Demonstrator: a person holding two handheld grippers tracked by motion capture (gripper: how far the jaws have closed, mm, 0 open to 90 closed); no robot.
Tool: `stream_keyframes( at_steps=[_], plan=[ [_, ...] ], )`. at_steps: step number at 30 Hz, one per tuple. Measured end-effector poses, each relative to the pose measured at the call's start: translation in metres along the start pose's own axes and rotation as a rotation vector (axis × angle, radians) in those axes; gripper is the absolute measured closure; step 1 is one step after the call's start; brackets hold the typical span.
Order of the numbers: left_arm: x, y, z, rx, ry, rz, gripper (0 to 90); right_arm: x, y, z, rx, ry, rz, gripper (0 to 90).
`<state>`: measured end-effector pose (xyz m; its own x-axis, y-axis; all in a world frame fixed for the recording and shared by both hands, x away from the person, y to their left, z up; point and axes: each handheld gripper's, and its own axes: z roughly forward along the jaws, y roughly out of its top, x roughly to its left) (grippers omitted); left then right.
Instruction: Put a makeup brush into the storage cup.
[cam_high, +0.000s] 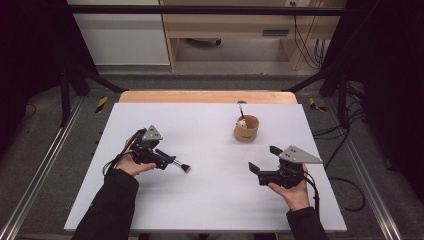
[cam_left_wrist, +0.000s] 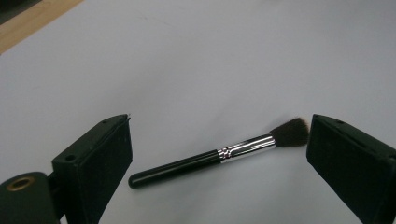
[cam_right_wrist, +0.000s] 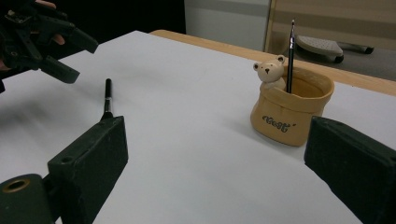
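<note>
A black makeup brush (cam_left_wrist: 219, 156) with a silver ferrule and dark bristles lies flat on the white table (cam_high: 210, 200). My left gripper (cam_left_wrist: 219, 126) stands open, one jaw off each end of the brush, touching neither. In the high view the brush (cam_high: 181, 166) lies just right of the left gripper (cam_high: 167, 159). A tan pouch-shaped cup (cam_high: 246, 128) with a small bear figure (cam_right_wrist: 270, 72) holds a thin dark brush (cam_right_wrist: 291, 51) upright. My right gripper (cam_high: 264, 159) is open and holds nothing, in front of the cup (cam_right_wrist: 289, 114) and apart from it.
A wooden strip (cam_high: 207, 96) runs along the table's far edge. Black frame posts and cables (cam_high: 345, 132) stand on the floor to both sides. In the right gripper view the left gripper (cam_right_wrist: 79, 60) hangs over the brush's handle (cam_right_wrist: 108, 95).
</note>
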<state>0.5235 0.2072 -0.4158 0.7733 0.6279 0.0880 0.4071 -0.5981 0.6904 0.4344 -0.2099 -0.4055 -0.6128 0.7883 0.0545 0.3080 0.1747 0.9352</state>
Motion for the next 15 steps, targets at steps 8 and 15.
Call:
stream_keyframes(
  at_steps=[8, 15],
  plan=[
    [-0.003, -0.002, 0.016, 0.075, -0.038, 0.038, 7.3, 0.001, 0.000, 0.001, 0.001, -0.002, -0.003, 6.8],
    [-0.001, -0.005, 0.026, 0.103, -0.052, 0.047, 10.8, 0.000, 0.000, 0.001, 0.000, -0.003, -0.004, 6.8]
  ],
)
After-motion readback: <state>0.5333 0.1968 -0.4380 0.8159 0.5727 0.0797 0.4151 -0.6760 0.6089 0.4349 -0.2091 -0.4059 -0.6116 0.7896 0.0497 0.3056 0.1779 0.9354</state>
